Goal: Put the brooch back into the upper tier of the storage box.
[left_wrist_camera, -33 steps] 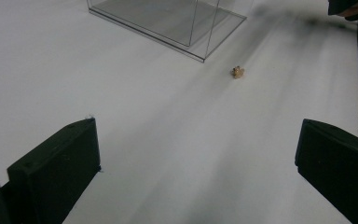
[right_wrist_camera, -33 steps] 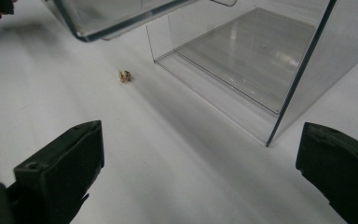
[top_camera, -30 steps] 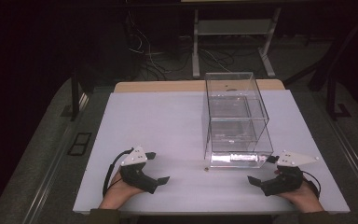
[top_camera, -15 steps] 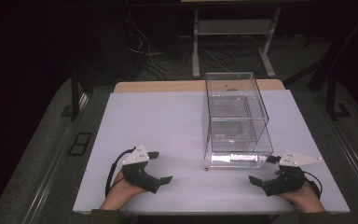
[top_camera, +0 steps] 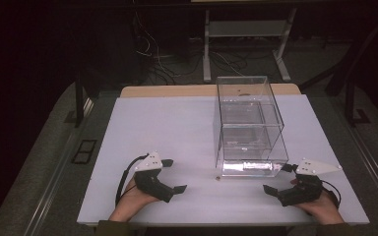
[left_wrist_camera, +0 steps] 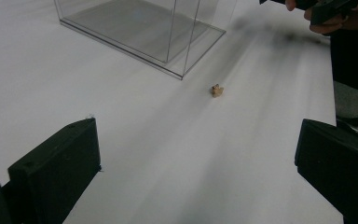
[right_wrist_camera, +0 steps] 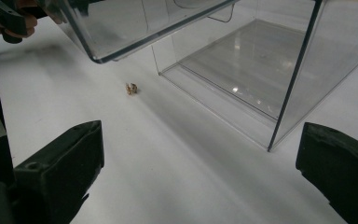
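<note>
High view showed the clear box (top_camera: 250,125) running lengthwise toward twelve o'clock, a small crumb (top_camera: 217,178) between the left gripper (top_camera: 173,176) and right gripper (top_camera: 278,180), both spread apart.

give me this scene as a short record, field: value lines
surface: white table top
container: clear two-tier box, standing on the right half of the table
small item: tan crumb-like object, on the table just in front of the box, touching nothing
left gripper: jaws open, holding nothing
right gripper: jaws open, holding nothing
</note>
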{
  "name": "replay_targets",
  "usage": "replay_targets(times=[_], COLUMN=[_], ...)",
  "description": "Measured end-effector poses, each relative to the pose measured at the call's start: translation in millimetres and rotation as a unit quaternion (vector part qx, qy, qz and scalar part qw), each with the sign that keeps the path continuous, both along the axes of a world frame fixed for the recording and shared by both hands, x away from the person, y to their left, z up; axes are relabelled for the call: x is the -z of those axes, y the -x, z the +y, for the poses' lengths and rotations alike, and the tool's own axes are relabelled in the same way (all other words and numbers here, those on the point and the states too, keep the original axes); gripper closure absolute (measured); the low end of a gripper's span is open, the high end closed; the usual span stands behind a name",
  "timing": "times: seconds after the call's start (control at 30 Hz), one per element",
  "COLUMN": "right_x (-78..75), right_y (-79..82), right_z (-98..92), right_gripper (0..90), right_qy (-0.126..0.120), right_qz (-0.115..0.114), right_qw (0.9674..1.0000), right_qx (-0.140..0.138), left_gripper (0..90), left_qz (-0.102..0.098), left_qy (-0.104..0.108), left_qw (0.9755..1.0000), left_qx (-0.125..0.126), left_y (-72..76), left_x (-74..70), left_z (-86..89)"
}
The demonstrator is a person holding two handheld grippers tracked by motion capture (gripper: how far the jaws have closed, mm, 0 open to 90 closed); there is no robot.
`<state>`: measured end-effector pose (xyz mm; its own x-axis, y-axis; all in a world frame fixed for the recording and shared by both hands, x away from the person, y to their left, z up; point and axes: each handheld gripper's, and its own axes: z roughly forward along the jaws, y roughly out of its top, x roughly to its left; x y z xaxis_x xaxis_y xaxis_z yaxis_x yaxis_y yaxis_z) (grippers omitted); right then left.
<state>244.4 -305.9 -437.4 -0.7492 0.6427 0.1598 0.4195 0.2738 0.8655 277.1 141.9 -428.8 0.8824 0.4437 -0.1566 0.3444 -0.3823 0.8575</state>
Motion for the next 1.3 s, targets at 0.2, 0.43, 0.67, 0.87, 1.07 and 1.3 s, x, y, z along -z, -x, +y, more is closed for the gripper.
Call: replay_targets(times=[0.2,0.43,0.67,0.87,1.07,1.3], right_x=[-0.1,-0.2,0.5,0.4,0.4,0.4], right_y=[-0.3,-0.3,-0.9,-1.1,-1.2,-1.3], right_z=[-0.2,-0.1,0.6,0.1,-0.2,-0.4], right_gripper=[0.8,0.8,0.8,0.8,0.8,0.8], right_qy=[-0.002,-0.006,-0.003,-0.004,-0.006,-0.007], right_qz=[0.001,0.003,0.004,0.004,0.003,0.004], right_qw=[1.0000,1.0000,1.0000,1.0000,1.0000,1.0000], right_qx=[0.000,0.002,0.001,0.001,0.002,0.004], left_gripper=[0.0,0.0,0.0,2.9,9.7,16.4], left_qz=[0.002,0.004,0.007,0.007,0.009,0.009], left_qy=[0.007,0.009,0.012,0.019,0.027,0.030], left_qw=[1.0000,0.9999,0.9997,0.9994,0.9989,0.9981], left_qx=[0.006,0.011,0.020,0.027,0.037,0.052], left_y=[-0.9,-2.5,-4.1,-6.7,-10.8,-14.5], left_x=[0.0,0.7,0.6,0.0,-0.9,-1.3], left_z=[-2.8,-6.1,-12.3,-17.2,-24.5,-33.4])
